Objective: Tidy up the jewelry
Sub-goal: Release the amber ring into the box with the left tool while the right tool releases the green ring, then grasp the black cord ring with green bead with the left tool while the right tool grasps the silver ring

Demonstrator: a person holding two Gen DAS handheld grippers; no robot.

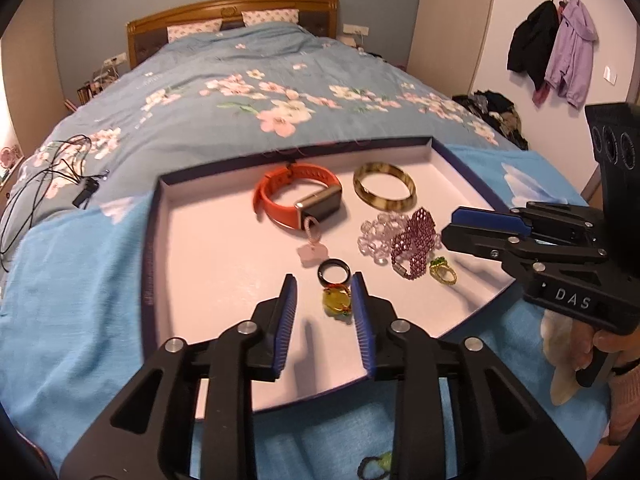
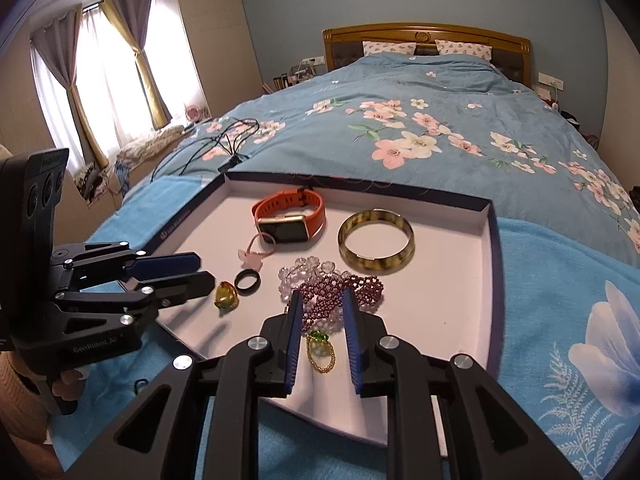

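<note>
On a bed (image 2: 460, 92) with a floral quilt, we hold two tools over a shallow tray (image 1: 192, 240) of jewelry. Our left hand-held gripper (image 1: 325, 292), lower centre of its view, stands released, jaws apart around an amber ring (image 1: 335, 300) without pressing it. Our right hand-held gripper (image 2: 322, 312) is likewise released, a green-stoned gold ring (image 2: 320, 350) lying between its jaws. Higher in the tray lie an orange watch (image 2: 288, 220), a horn bangle (image 2: 376, 240), a black ring (image 2: 247, 280) and beaded bracelets (image 2: 340, 288).
</note>
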